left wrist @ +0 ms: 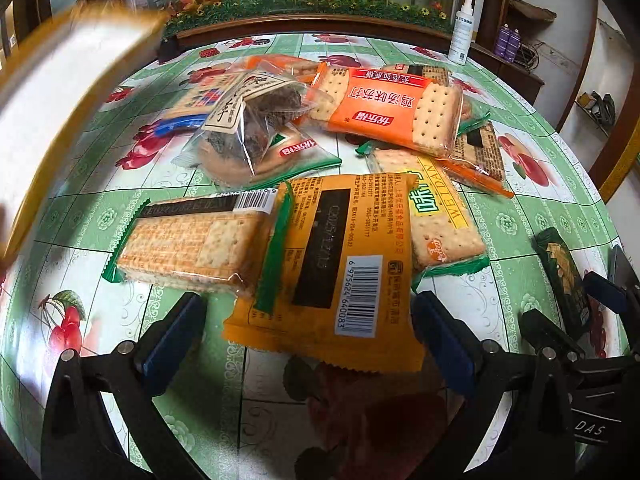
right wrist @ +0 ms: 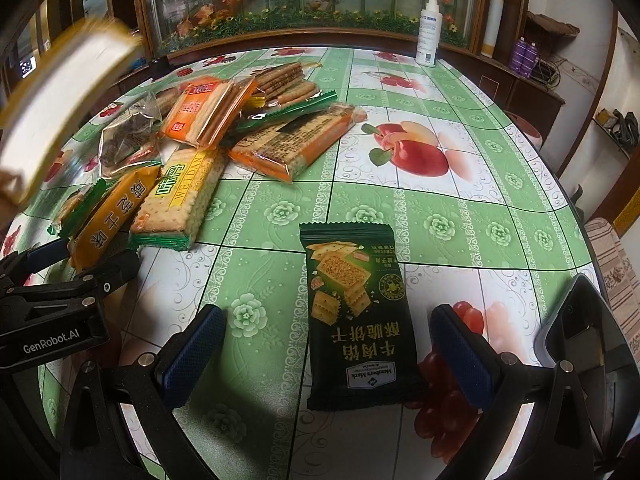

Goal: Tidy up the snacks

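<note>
A pile of snack packets lies on the table. In the left wrist view my left gripper [left wrist: 308,332] is open, its blue pads either side of a yellow-orange packet [left wrist: 340,264] with a barcode. A green-edged cracker packet [left wrist: 188,236] lies to its left, a WEIDAN cracker packet [left wrist: 436,216] to its right, an orange cracker packet [left wrist: 392,108] and a clear bag of dark pastry [left wrist: 256,120] behind. In the right wrist view my right gripper [right wrist: 328,356] is open around a dark green packet [right wrist: 356,312] lying flat, apart from the pile [right wrist: 224,128].
The table has a green fruit-patterned cloth [right wrist: 460,200]. A white spray bottle [right wrist: 428,32] stands at the far edge before a glass cabinet. A blurred white and tan object [left wrist: 68,92] fills the upper left. Shelves stand at the right.
</note>
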{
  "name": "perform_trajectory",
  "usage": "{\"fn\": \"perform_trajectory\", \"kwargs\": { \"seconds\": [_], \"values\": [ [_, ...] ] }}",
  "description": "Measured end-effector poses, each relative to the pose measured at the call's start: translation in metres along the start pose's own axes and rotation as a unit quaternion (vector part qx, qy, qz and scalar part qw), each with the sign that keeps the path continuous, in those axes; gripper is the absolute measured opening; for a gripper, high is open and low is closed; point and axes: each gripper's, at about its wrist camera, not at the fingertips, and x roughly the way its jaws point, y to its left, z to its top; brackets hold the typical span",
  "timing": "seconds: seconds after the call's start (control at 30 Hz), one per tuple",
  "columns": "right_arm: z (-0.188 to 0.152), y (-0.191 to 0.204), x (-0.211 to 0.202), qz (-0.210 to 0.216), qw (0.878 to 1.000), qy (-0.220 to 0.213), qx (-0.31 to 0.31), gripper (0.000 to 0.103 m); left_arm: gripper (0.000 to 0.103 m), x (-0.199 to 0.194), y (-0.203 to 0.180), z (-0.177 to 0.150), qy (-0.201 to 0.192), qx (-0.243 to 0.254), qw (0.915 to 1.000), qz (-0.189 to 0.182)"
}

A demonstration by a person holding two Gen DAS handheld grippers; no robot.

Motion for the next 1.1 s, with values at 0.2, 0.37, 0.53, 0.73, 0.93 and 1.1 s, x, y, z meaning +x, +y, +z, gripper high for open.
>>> {"fn": "perform_trajectory", "kwargs": {
  "seconds": [0.2, 0.37, 0.53, 0.73, 0.93, 1.1],
  "values": [
    [0.000, -0.001, 0.002, 0.000, 1.000, 0.000, 0.000, 0.103, 0.103, 0.000, 0.000, 0.000, 0.000, 0.000, 1.0000, 0.000],
    [0.000, 0.000, 0.001, 0.000, 1.000, 0.000, 0.000, 0.103, 0.103, 0.000, 0.000, 0.000, 0.000, 0.000, 1.0000, 0.000],
    [0.000, 0.000, 0.001, 0.000, 1.000, 0.000, 0.000, 0.103, 0.103, 0.000, 0.000, 0.000, 0.000, 0.000, 1.0000, 0.000],
    [0.000, 0.000, 0.000, 0.004, 1.000, 0.002, -0.004, 0.103, 0.103, 0.001, 0.001, 0.005, 0.028, 0.015, 0.9994, -0.011],
    [-0.001, -0.021, -0.013, -0.008, 0.999, -0.017, 0.029, 0.103, 0.103, -0.020, 0.032, 0.017, 0.019, 0.014, 0.9990, -0.038],
    [0.013, -0.017, -0.013, -0.016, 1.000, -0.012, -0.003, 0.103, 0.103, -0.043, 0.058, 0.035, -0.028, 0.071, 0.9940, -0.078]
  ]
}}
